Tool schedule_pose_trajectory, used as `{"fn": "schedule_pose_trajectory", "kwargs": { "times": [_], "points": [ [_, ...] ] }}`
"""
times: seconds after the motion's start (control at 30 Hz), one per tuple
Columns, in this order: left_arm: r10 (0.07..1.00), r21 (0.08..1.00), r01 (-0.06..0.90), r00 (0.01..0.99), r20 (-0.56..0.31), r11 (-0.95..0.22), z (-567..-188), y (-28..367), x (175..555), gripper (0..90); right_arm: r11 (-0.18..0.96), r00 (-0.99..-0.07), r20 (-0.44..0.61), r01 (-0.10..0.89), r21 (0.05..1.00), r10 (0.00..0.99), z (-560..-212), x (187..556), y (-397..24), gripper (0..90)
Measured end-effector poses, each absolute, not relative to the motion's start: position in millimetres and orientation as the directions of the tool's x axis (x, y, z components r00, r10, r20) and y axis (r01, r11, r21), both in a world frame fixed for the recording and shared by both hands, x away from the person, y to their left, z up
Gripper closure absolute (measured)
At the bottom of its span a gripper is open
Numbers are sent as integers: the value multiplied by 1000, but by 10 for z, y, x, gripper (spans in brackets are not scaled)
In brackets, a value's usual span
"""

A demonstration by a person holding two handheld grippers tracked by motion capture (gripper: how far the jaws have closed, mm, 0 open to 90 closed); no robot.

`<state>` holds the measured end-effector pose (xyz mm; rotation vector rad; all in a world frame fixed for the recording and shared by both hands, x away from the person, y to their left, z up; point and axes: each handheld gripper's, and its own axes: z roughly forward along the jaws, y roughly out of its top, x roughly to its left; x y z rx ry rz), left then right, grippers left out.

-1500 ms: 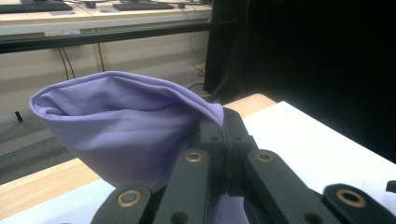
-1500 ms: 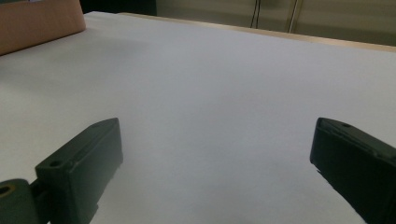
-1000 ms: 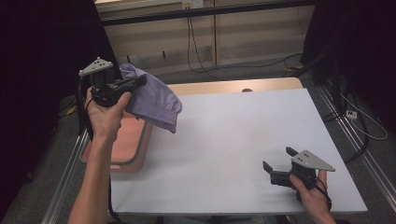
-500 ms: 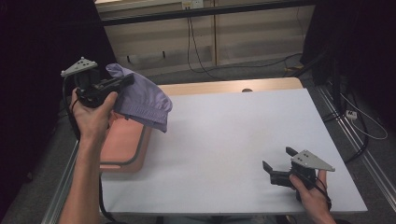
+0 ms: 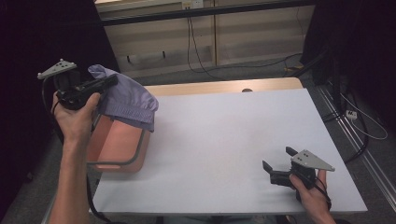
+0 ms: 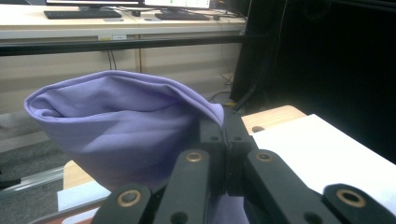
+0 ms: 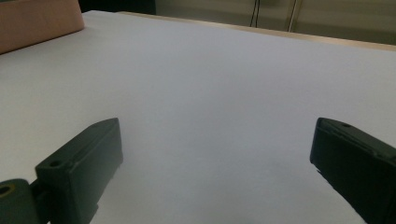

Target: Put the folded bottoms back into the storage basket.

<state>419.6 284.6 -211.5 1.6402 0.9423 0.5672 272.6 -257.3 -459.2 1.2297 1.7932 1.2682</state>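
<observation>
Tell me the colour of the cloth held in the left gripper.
The cloth is plain lavender purple, clearest in the left gripper view.

This looks like a lab or test room rather than a home. A plain white rectangular tabletop [image 5: 224, 140] with a light wooden edge sits on a metal frame, ringed by black curtains [image 5: 359, 42] on both sides. Loose black cables [image 5: 205, 56] trail over the grey floor behind it. Farther back, a long pale desk [image 6: 116, 21] carries a dark computer keyboard [image 6: 77, 14] and the bases of monitors (office-style workstations).
</observation>
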Motion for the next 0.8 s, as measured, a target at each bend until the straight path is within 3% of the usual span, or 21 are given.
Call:
{"fn": "schedule_pose_trajectory", "kwargs": {
  "times": [0.8],
  "points": [
    [855,940,332,507,-110,-75,-2291,3231,4160,898,112,-380,26,337,935,925,-4596,2739,-2561,21]
  ]
}}
